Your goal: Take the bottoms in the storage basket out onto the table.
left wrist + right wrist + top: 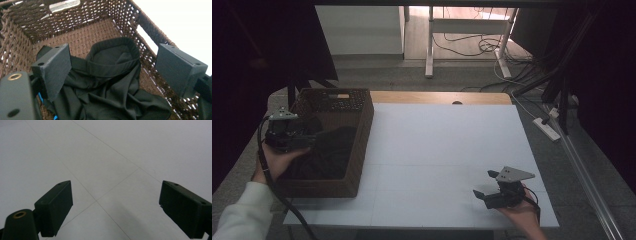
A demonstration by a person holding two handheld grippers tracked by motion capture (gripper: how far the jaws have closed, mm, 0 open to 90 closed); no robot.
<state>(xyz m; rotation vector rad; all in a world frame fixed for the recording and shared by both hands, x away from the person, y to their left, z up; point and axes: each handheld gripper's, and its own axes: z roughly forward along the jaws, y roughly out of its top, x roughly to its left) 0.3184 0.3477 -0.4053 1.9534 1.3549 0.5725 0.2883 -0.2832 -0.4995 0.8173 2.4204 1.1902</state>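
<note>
A brown wicker basket [362, 135] stands at the left end of the white table [447, 150]. Inside it lies a crumpled black garment [110, 85], its collar band curling upward; it also appears as a dark heap [329, 150] in the high view. My left gripper [304, 135] hovers over the basket's left rim, held by a hand in a white sleeve. Its jaws are open just above the garment [111, 68], gripping nothing. My right gripper [486, 185] rests low over the table's near right corner, open and empty, above bare white surface [115, 192].
Thin seam lines cross the table surface [100, 200]. A wooden edge [437, 97] shows behind the white top. Desk legs and loose cables [482, 45] sit on the floor beyond, and a power strip [548, 127] lies off the right side.
</note>
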